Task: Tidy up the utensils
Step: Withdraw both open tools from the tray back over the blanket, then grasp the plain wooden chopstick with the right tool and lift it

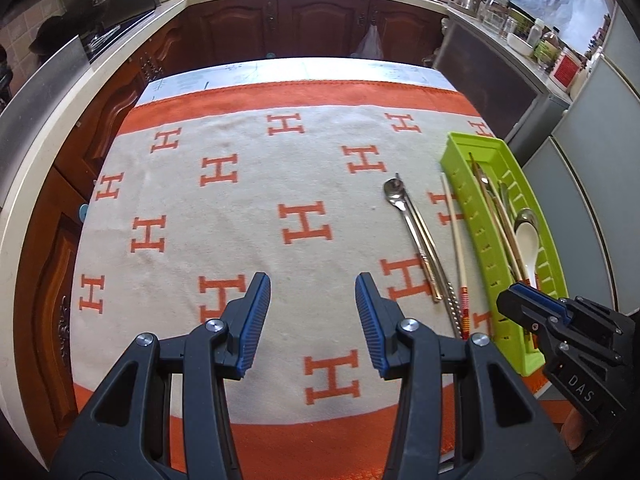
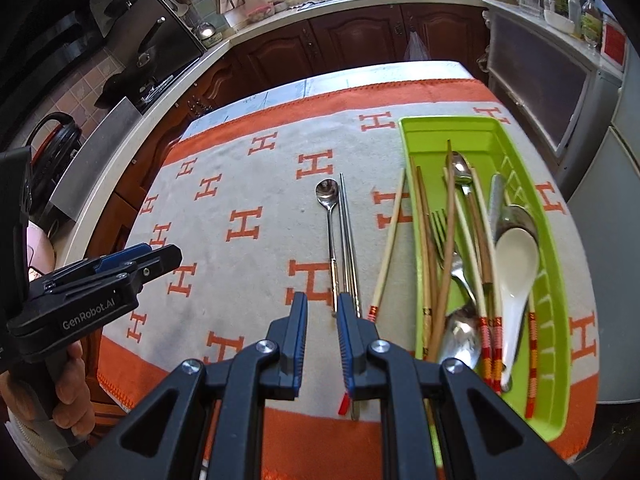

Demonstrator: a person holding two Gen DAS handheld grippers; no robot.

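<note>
With both grippers empty, left gripper (image 1: 313, 322) parted and right gripper (image 2: 322, 344) nearly closed, the thin, stiff, slippery steel spoon (image 2: 330, 216), centre frame, is probably best pinched mid-handle.

Two black plastic handheld grippers, left gripper (image 1: 313, 322) and right gripper (image 2: 322, 344) alike, ribbed blue rubber pads (image 1: 256, 320) on angular fingers, silver round screws at pivots, white "GenRobot.AI" and "DAS" lettering on housings, white knitted cuff (image 2: 24, 438) at wrist

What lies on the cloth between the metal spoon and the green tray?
Metal chopsticks beside the metal spoon, then one pale chopstick by the green tray; clearest in the right wrist view.
</note>
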